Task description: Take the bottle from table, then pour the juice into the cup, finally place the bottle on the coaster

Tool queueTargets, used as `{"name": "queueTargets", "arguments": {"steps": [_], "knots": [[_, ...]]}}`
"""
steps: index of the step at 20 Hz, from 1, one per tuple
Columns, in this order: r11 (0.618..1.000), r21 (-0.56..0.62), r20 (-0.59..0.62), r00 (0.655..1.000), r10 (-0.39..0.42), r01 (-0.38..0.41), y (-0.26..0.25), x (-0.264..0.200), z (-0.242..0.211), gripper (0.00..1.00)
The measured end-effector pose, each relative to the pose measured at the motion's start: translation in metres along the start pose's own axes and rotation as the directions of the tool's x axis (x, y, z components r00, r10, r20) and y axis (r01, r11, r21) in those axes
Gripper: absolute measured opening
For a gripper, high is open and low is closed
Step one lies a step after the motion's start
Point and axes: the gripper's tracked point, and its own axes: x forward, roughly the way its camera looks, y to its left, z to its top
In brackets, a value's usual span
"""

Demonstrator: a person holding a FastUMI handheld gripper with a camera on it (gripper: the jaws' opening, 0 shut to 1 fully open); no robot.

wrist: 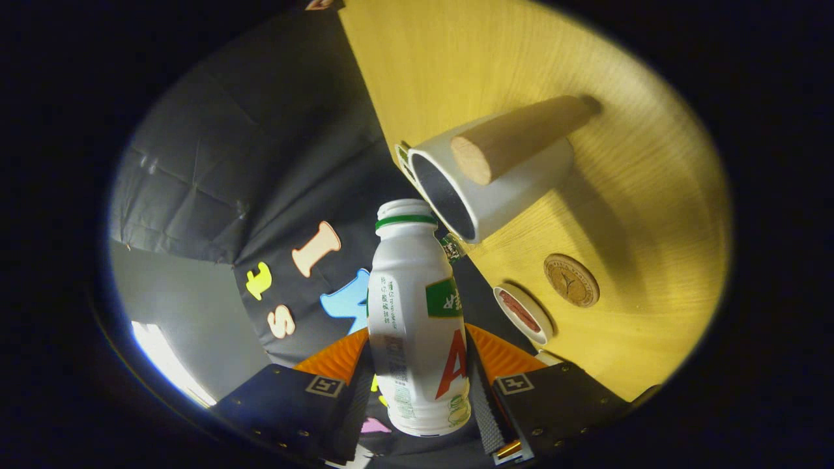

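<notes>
Clearly the gripper (417, 384) clamps both fingers on the uncapped bottle (415, 312), its mouth by the cup (485, 182); the coaster (571, 280) lies beyond; the cup's contents are too dark to make out.
</notes>
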Motion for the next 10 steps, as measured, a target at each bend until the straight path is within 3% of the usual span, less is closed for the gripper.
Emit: {"name": "queueTargets", "arguments": {"steps": [3,5,10], "knots": [[0.979,-0.202,-0.013,0.999,0.030,-0.032,0.0087,-0.0013,0.0010,0.70],[0.943,-0.329,-0.025,0.999,0.048,-0.054,0.0102,-0.0001,-0.0001,0.69],[0.779,-0.616,-0.063,0.993,0.102,-0.119,0.0043,-0.0006,-0.0035,0.69]]}}
